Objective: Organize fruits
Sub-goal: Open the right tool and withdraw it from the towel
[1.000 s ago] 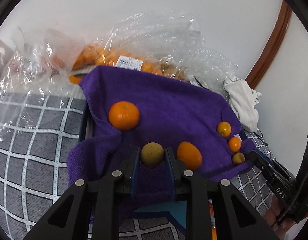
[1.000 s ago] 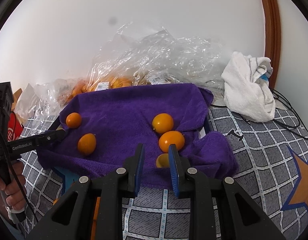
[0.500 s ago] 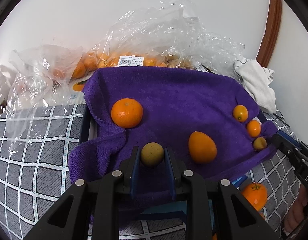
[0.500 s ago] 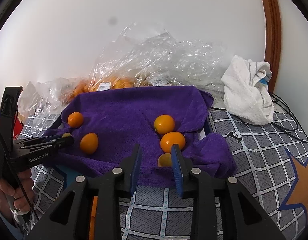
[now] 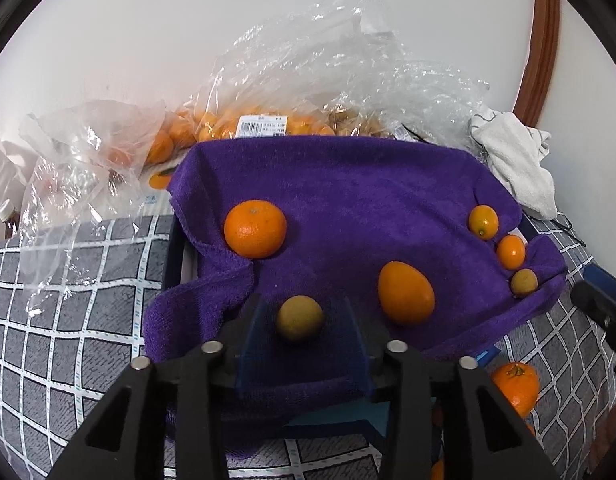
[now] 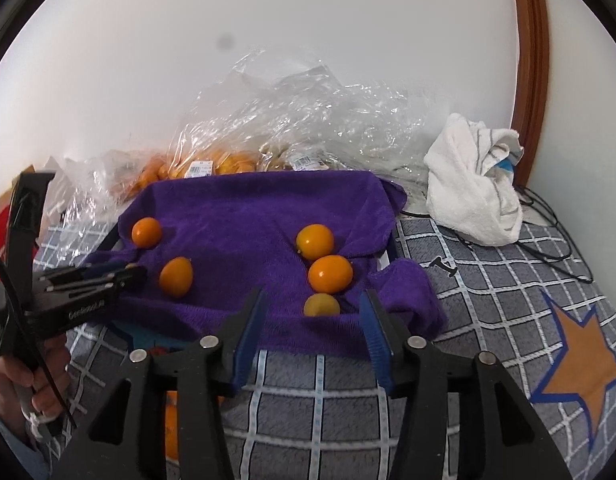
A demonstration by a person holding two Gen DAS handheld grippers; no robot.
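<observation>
A purple towel (image 5: 367, 200) covers a tray on the bed. My left gripper (image 5: 302, 304) is opening. A small yellow-green fruit (image 5: 300, 318) lies on the towel between its fingers (image 5: 252, 324), with a gap on each side. A round orange (image 5: 255, 229) and an oval orange fruit (image 5: 405, 293) lie farther in, with three small kumquats (image 5: 511, 252) at the right edge. My right gripper (image 6: 312, 294) is also opening, its pads clear of the small yellow fruit (image 6: 321, 305) at the towel's near edge (image 6: 268, 320). The left gripper (image 6: 108, 276) shows at the left, held by a hand (image 6: 28, 380).
Clear plastic bags of oranges (image 5: 244, 124) are heaped against the wall behind the towel. A white cloth (image 6: 473, 196) and black cables (image 6: 547, 216) lie to the right. A loose mandarin (image 5: 515, 388) sits on the grey checked bedspread (image 6: 487, 288) beside the tray.
Both grippers' jaws have spread apart. The left one has let go of the yellow-green fruit, which now rests on the towel. The left view has rolled slightly.
</observation>
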